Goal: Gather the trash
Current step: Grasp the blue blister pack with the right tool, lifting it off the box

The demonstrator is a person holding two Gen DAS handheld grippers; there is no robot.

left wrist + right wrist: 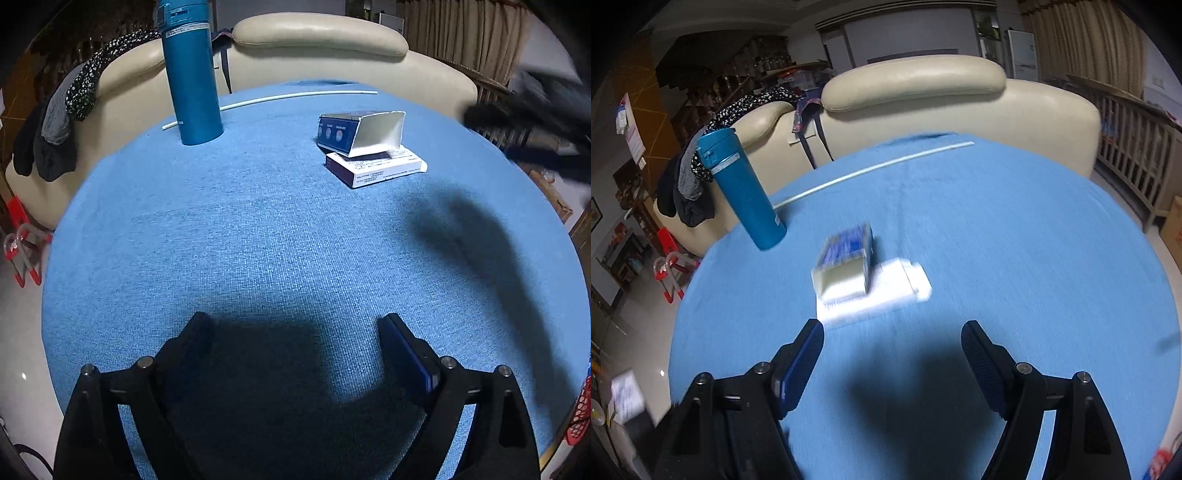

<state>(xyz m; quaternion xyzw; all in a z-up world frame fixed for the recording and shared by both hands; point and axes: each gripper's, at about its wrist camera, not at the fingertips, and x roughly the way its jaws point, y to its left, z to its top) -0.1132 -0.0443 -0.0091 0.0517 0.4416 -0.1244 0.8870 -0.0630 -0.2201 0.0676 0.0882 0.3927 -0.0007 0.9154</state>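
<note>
Your left tongs (295, 332) and right tongs (892, 341) both gape wide, holding nothing. The open box (846, 258) lies atop the flat box (882, 291) mid-counter (997, 240), just ahead of the right tongs. Only your left view shows print on the flat box, blurred in the right.

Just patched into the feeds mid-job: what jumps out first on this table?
A round table under a blue cloth fills both views. Right of its middle, an open blue-and-white carton lies on top of a flat white box. A tall teal flask stands upright at the far left, with a thin white rod lying behind it. The left gripper and right gripper are both open and empty.
</note>
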